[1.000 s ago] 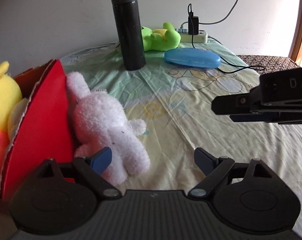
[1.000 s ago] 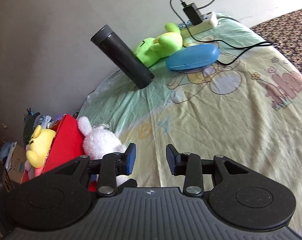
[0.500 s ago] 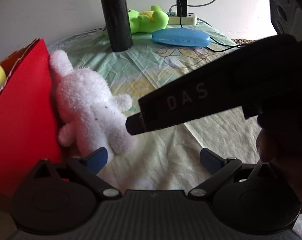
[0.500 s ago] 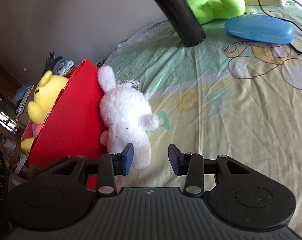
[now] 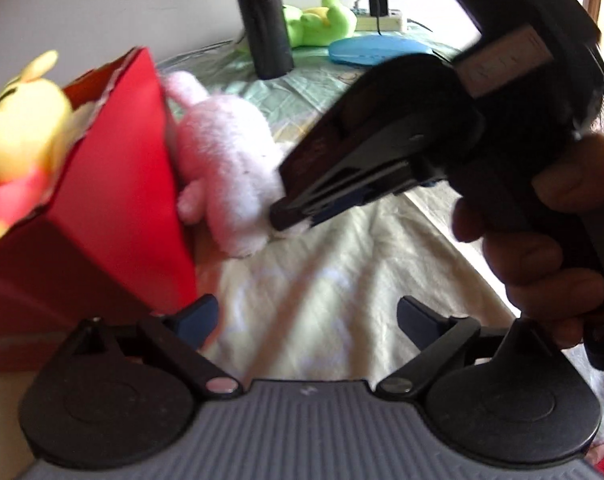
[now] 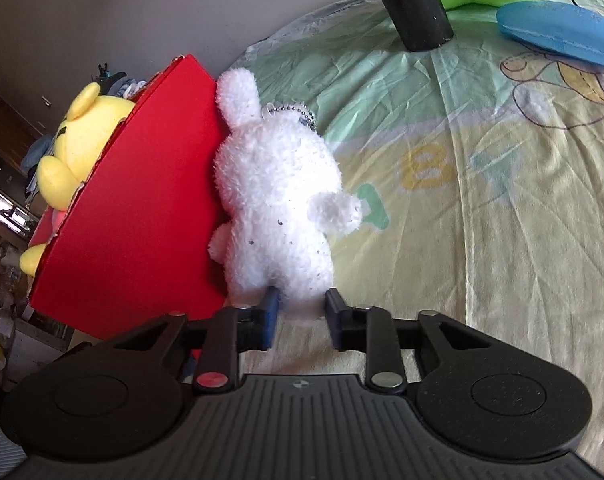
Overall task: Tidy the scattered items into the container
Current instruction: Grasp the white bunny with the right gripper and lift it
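Up front in the left wrist view, the left gripper [image 5: 308,318] has its fingers wide apart over the bed sheet [image 5: 342,280], empty. At twelve o'clock the right gripper [image 5: 289,216] pinches the white rabbit toy [image 5: 225,168] lying against the red box [image 5: 113,184].

Next, in the right wrist view, the right gripper [image 6: 302,312] has just closed its fingers onto the white rabbit toy's [image 6: 273,200] lower end; the red box [image 6: 141,208] sits at ten o'clock, touching the toy.

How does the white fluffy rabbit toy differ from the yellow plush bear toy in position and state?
The white fluffy rabbit toy lies outside on the bedsheet, leaning against the red cardboard box; the yellow plush bear toy already sits inside that box. The right gripper, whose jaws have just been closing, pinches the rabbit's lower end; nothing touches the bear. Both are soft plush toys.
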{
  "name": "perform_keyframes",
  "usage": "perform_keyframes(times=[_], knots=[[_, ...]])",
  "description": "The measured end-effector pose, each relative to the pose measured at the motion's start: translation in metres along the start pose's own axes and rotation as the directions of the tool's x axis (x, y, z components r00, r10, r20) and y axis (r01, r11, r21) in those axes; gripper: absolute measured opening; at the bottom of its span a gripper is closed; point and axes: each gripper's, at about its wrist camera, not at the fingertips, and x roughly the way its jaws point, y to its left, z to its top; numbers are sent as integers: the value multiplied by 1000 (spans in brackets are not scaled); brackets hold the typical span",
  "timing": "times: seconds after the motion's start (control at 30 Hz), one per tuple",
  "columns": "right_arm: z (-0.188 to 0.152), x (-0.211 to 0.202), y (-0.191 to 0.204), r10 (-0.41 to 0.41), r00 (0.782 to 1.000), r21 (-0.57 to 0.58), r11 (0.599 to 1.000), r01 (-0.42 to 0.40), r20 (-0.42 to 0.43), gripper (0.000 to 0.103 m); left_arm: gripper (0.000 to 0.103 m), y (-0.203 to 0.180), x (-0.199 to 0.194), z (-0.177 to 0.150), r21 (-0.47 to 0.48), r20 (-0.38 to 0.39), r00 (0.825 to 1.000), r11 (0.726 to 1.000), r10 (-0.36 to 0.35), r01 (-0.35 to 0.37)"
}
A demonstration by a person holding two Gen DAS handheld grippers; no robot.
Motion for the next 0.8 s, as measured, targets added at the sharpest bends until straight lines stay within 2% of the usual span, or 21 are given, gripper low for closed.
perform_keyframes(times=[0.13, 0.23, 0.33, 0.37, 0.4, 0.47, 0.53, 0.57, 0.63, 0.73, 0.8], knots=[[-15, -23, -11, 1, 999, 72, 997, -4, 53, 17, 98, -4, -9, -2, 15, 42, 998, 999, -43, 42], [-35, -47, -23, -29, 997, 91, 996, 23, 72, 17, 98, -8, -13, 1, 33, 76, 990, 993, -119, 117], [-62, -74, -40, -69, 994, 134, 989, 57, 82, 15, 98, -13, -18, 1, 43, 106, 974, 980, -198, 194], [-71, -83, -46, -78, 993, 156, 986, 64, 86, 4, 98, -16, -18, 2, 40, 108, 968, 974, -225, 221], [-79, -92, -51, -100, 992, 181, 980, 84, 83, 0, 98, -19, -18, 5, 34, 105, 961, 967, -255, 252], [-94, -109, -60, -138, 985, 225, 968, 112, 103, 0, 99, -23, -14, 5, 22, 88, 946, 950, -311, 310], [-103, -124, -64, -193, 973, 243, 957, 158, 126, 3, 99, -27, -5, 7, 34, 83, 940, 944, -330, 329], [-106, -130, -64, -219, 966, 244, 953, 181, 140, 9, 99, -27, -1, 9, 42, 85, 941, 945, -328, 326], [-106, -139, -64, -257, 951, 254, 944, 209, 170, 10, 101, -26, 9, 15, 38, 82, 943, 947, -323, 320], [-102, -150, -62, -238, 946, 277, 945, 172, 222, 14, 101, -22, 14, 22, 31, 95, 935, 940, -341, 339], [-92, -150, -56, -223, 943, 272, 950, 154, 246, 22, 101, -26, 10, 27, 58, 110, 930, 936, -352, 347]])
